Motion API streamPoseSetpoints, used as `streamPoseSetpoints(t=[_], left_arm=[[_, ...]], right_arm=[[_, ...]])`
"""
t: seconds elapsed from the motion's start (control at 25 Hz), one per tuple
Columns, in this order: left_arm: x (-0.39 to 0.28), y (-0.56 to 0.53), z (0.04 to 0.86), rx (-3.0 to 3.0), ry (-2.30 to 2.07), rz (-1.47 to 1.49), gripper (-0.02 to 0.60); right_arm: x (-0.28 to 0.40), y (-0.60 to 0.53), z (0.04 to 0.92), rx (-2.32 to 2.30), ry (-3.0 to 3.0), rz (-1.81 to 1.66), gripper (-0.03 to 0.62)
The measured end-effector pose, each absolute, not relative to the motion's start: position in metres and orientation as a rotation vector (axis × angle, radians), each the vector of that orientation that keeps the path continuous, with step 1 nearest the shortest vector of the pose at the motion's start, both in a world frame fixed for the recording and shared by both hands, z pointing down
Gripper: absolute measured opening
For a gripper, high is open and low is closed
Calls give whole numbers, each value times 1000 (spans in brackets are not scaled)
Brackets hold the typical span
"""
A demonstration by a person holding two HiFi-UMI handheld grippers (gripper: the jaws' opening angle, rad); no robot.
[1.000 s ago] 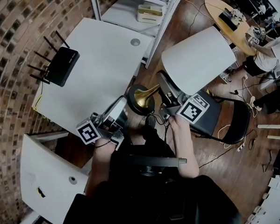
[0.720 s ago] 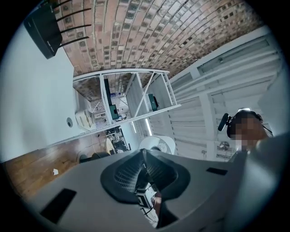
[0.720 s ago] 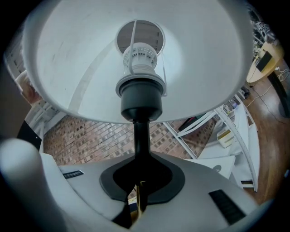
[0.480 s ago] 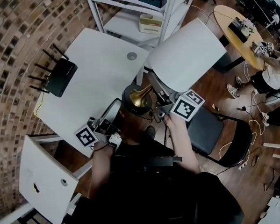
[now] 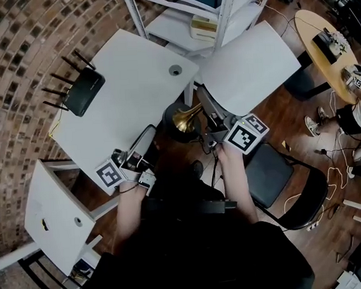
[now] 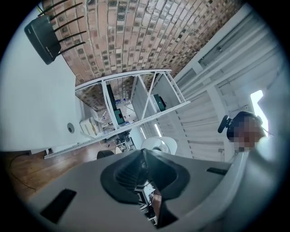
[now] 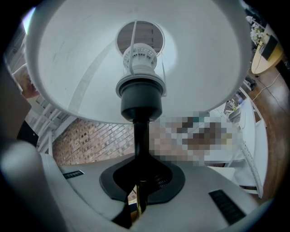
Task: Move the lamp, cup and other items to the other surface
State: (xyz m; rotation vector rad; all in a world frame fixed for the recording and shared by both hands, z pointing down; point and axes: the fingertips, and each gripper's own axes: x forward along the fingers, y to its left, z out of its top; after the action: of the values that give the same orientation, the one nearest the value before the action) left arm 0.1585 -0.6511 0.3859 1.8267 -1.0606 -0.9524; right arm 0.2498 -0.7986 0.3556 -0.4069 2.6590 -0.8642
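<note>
Right tool (image 7: 140, 179) on lamp stem (image 7: 141, 138) below socket (image 7: 141, 97)

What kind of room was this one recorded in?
Probably an office or lab workspace rather than a home. White desks stand against a brick wall, one carrying a router. There is also open metal shelving, and a black office chair on a wood floor with loose cables.

A brick wall (image 5: 14, 89) bounds the left side. A white tabletop (image 5: 135, 83) stands against it, with a second white table (image 5: 52, 220) nearby. A white metal shelving unit (image 5: 219, 12) stands beyond the tabletop. The dark wooden floor (image 5: 294, 129) carries a black chair (image 5: 271, 173), loose cables (image 5: 336, 178) and a round wooden table (image 5: 315, 40).
</note>
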Motion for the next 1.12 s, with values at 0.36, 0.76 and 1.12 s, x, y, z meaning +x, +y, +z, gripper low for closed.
streamPoseSetpoints(t=[0.36,0.76,1.12], left_arm=[[122,-684,397,1802,-1044,-1003,44],[20,-727,386,1812,-1026,-1139,44],[-48,-721,392,1763,-1051,-1225,44]], right_arm=[[209,-832,362,-390,2684,-880,31],[117,-884,344,-407,2759,-802,31],[56,-890,348,-394,2795,-800,31]])
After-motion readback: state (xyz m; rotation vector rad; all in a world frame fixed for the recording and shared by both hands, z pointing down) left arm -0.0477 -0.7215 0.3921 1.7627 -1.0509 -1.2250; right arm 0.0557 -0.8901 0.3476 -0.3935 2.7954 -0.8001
